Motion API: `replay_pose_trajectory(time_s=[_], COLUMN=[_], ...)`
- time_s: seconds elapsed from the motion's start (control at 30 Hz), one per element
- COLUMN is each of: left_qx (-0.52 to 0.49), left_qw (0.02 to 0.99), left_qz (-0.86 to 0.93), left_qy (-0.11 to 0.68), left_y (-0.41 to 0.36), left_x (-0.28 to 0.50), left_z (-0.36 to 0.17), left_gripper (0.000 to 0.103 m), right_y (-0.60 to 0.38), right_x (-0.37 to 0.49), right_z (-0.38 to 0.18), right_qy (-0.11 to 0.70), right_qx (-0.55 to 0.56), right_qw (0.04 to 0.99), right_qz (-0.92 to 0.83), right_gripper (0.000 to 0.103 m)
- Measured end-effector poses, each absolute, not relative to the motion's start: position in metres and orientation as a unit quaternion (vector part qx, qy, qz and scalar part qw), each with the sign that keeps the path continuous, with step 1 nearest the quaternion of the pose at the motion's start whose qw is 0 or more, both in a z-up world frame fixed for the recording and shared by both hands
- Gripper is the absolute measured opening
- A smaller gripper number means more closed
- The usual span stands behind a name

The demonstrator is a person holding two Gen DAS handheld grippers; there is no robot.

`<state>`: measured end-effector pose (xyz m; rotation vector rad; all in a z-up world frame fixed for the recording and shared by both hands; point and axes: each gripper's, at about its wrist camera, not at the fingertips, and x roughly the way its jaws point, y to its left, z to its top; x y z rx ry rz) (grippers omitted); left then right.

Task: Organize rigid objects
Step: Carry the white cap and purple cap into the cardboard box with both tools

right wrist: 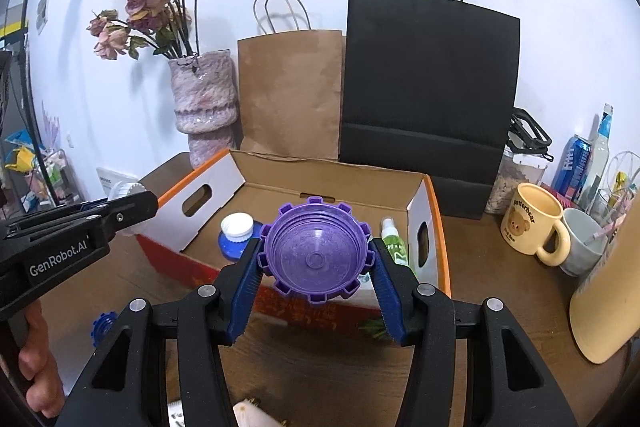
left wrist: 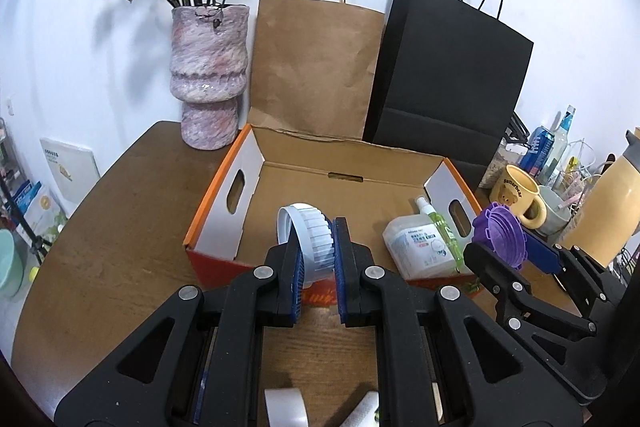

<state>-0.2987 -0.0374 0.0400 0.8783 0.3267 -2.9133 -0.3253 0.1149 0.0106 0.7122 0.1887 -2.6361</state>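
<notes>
An open cardboard box (left wrist: 224, 203) with orange edges sits on the brown table; it also shows in the right wrist view (right wrist: 434, 223). My left gripper (left wrist: 316, 247) is shut on a white ribbed lid (left wrist: 310, 237), held over the box's near wall. My right gripper (right wrist: 316, 259) is shut on a purple notched lid (right wrist: 316, 251), held above the box's near edge; it shows in the left wrist view (left wrist: 500, 235) too. Inside the box lie a white bottle (left wrist: 416, 247), a green spray bottle (right wrist: 394, 243), and a white cap on a blue lid (right wrist: 236, 231).
A pink vase of dried roses (left wrist: 208, 75), a brown paper bag (left wrist: 316, 67) and a black bag (left wrist: 452, 75) stand behind the box. A yellow bear mug (right wrist: 532, 223), a grey cup (right wrist: 584, 243), cans and bottles crowd the right. A small blue cap (right wrist: 102, 325) lies front left.
</notes>
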Motion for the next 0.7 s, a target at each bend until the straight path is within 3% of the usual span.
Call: replay_pose_trajectory(time_s=[0.7], left_qx=[0.299], left_qw=[0.049], left_qz=[-0.949], left_qy=[0.089], left_y=[-0.041], left_x=[-0.37], left_z=[0.029], left_gripper=[0.01], right_y=[0.095], right_x=[-0.391], right_z=[-0.003], right_qy=[0.093], right_qx=[0.265], right_qw=[0.195], right_qz=[-0.94], right_gripper=[0.057])
